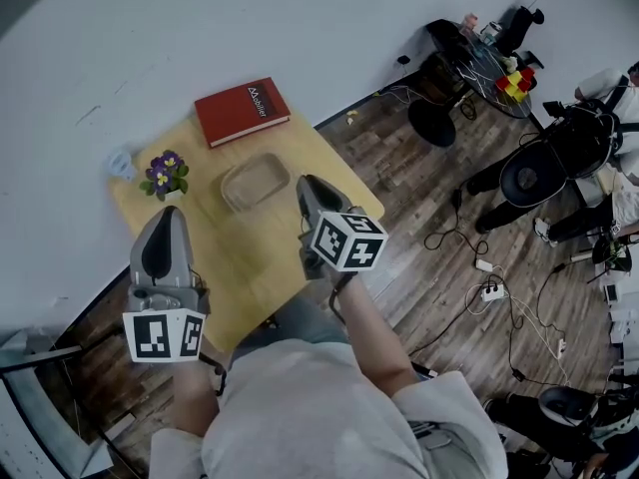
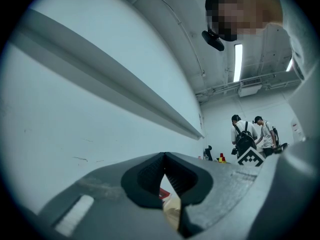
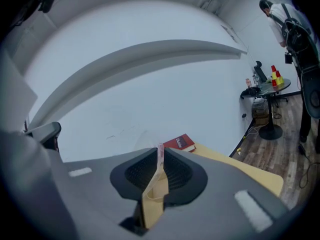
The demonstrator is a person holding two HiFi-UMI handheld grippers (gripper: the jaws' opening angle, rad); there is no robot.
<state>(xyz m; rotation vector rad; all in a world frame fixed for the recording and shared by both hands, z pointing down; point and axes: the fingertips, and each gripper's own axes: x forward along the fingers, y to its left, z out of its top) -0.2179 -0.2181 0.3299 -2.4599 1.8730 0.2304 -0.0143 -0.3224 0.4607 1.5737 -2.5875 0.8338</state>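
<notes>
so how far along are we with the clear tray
Done: the right gripper is shut on a thin clear edge, seemingly the wall of the clear tray. In hand: only that grip; the tray looks flat on the wooden table, not lifted. Left: any move of it; the left gripper is shut, empty, and apart from it, beside the potted flowers.

1. We count one bench [image 1: 329,183].
2. On it we count one red book [image 1: 242,112], one shallow tray [image 1: 255,182] and one potted flower [image 1: 165,175].
3. We count two tools: the left tool [image 1: 168,214] and the right tool [image 1: 309,184].
4. Far off we count two people: a person with a backpack [image 2: 243,135] and a second person [image 2: 263,130].
</notes>
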